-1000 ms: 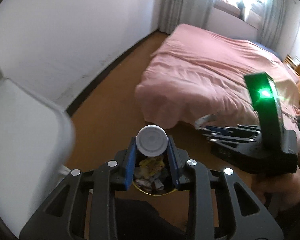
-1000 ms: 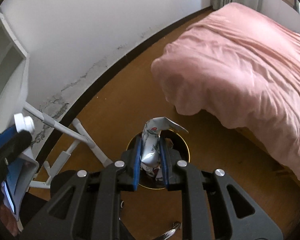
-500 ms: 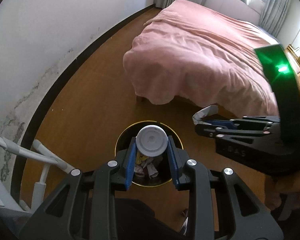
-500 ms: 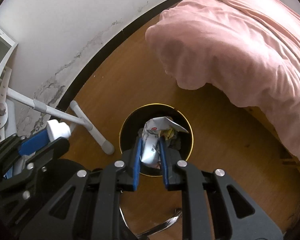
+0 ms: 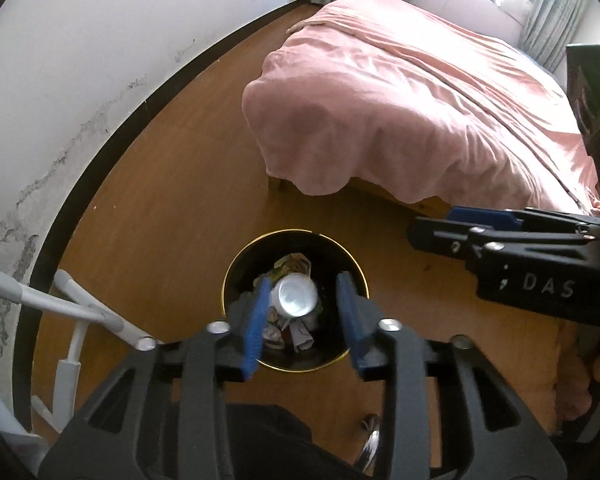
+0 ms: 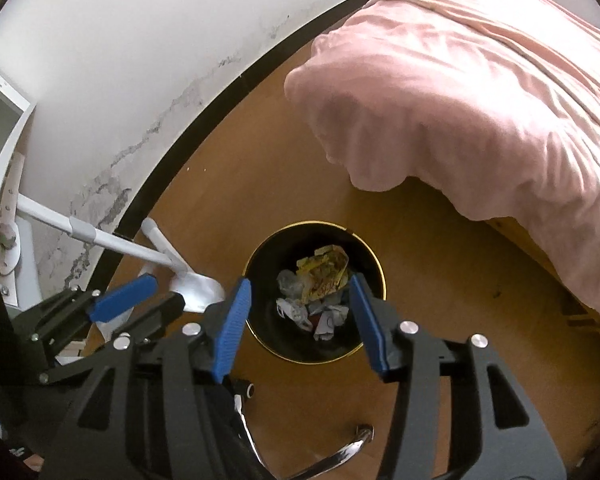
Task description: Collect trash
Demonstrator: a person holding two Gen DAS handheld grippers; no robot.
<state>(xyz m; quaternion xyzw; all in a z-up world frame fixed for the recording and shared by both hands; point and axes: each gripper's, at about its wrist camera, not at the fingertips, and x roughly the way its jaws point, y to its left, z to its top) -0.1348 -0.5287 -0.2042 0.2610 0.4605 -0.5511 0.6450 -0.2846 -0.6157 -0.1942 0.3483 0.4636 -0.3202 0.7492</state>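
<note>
Left wrist view: pink bed (image 5: 412,104) behind, black gold-rimmed bin (image 5: 236,272) on wooden floor (image 5: 172,200) below. Left tool (image 5: 303,316) spread wide, gripping nothing, white cup (image 5: 294,295) loose between pads over bin. Right tool (image 6: 300,320) wide open, empty, above crumpled trash (image 6: 320,284) inside.

The pink bed (image 6: 480,92) runs off the frame's right edge; its base hides under the cover.
</note>
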